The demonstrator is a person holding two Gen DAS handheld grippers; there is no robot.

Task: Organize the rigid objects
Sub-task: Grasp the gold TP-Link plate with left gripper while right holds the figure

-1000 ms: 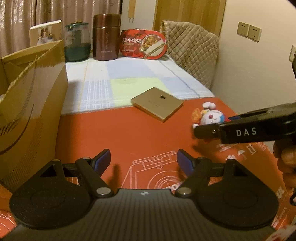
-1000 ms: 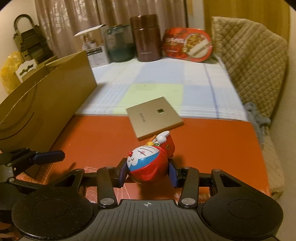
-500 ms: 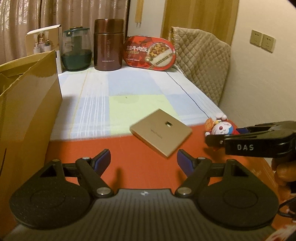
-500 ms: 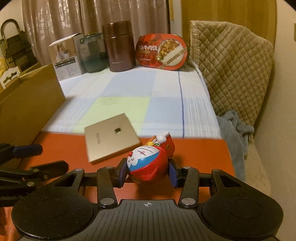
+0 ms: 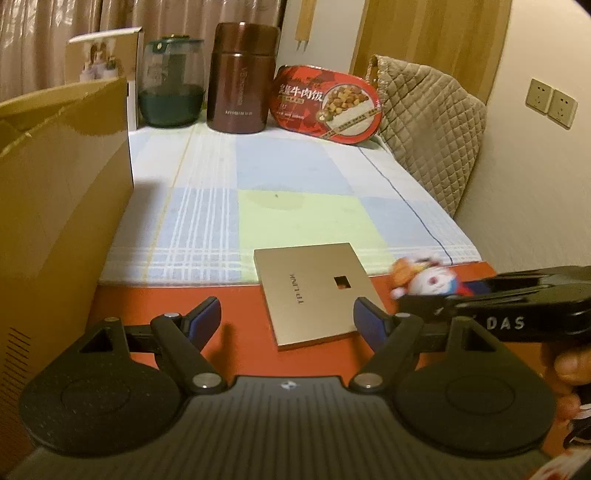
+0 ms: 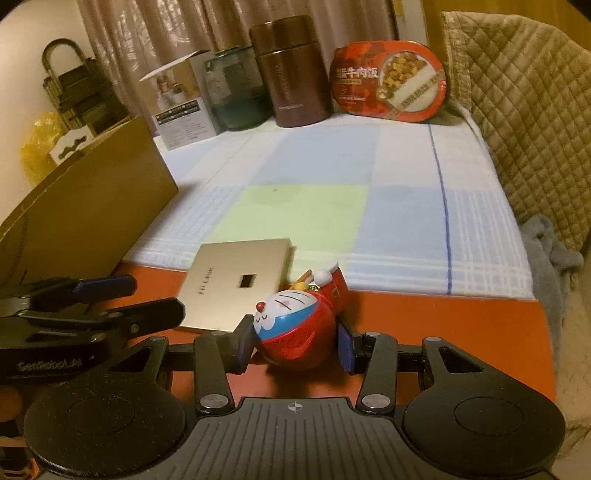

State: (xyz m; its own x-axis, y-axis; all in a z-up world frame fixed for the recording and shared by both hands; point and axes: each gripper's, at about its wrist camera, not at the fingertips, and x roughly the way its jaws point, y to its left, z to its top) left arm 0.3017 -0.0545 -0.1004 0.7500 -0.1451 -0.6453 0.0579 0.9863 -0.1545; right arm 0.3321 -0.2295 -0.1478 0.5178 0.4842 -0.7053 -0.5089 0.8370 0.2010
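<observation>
Low in the right wrist frame, my right tool (image 6: pixel 295 345) is clamped on the toy (image 6: pixel 295 328), carried above the orange worktop (image 6: pixel 443 325). My left tool (image 5: pixel 286 317) stands wide and empty over the gold box (image 5: pixel 314 291), which lies at mid-frame. I judge sorting barely begun: toy in transit, box untouched. At left, the carton's (image 5: pixel 62 192) inside is hidden.

Quilted cushion (image 6: pixel 524 122) against the wall, wall sockets (image 5: pixel 550 101), curtains (image 6: pixel 147 33), grey cloth (image 6: pixel 554 266)
</observation>
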